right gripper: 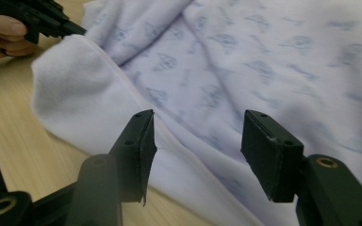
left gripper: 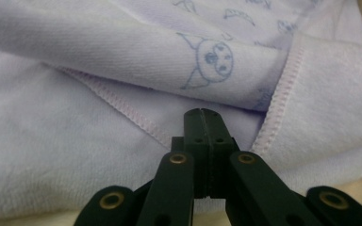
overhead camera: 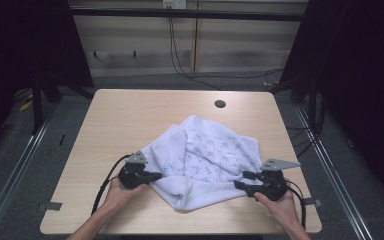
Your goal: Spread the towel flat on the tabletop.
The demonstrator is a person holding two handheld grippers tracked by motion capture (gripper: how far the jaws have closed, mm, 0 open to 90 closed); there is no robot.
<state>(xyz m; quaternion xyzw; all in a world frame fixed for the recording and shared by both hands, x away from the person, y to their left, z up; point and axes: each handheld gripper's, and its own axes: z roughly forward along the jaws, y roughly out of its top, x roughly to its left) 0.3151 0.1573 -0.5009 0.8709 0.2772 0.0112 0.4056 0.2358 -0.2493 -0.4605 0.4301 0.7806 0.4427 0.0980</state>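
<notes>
The crumpled white printed cotton garment point(overhead camera: 202, 160) is lying near the bench's point(overhead camera: 125, 120) front edge. The left gripper point(left gripper: 202, 115) is sitting fully closed, seemingly pinching nothing; the right gripper point(right gripper: 195, 150) is gaping over the hem point(right gripper: 179, 141), so a lift is risking dragging one side only.

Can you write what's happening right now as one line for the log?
cloth: crumpled on table | left hand-held gripper: shut at cloth edge | right hand-held gripper: open over cloth edge

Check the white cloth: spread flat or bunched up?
Bunched up: the cloth lies crumpled on the table, with edges folded over itself.
</notes>
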